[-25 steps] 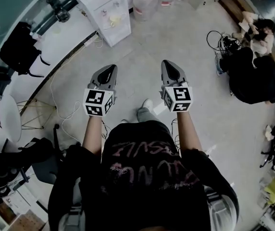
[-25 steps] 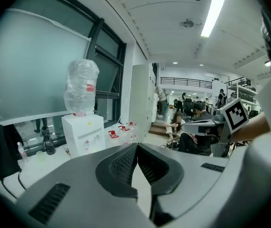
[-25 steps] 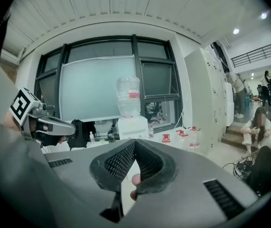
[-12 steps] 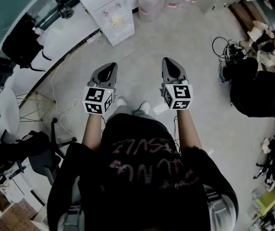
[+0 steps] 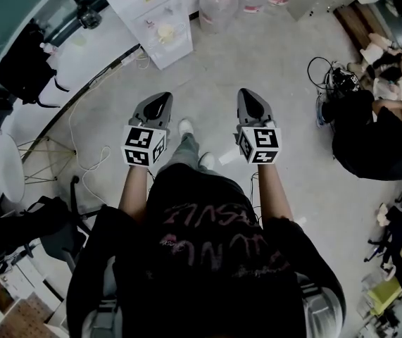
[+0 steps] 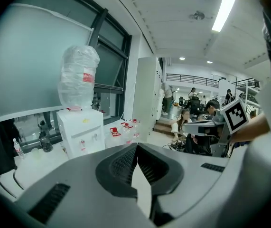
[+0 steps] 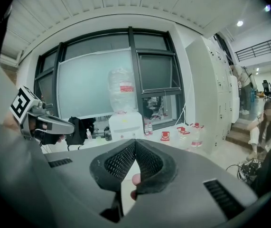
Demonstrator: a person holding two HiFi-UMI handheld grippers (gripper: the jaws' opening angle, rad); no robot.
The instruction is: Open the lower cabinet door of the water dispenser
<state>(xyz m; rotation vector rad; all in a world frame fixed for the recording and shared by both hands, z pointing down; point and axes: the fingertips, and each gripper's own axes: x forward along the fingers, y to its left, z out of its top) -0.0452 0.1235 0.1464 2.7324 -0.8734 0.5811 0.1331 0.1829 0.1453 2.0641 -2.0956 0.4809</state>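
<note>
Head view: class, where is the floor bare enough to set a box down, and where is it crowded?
Bare floor lies in the middle, bordered by the water dispenser, the water bottles and the seated people. Crowded: cables at left, gear beside the people at right.

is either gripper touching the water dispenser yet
No, in the head view the left gripper and the right gripper hang over the floor, clearly short of the water dispenser.
</note>
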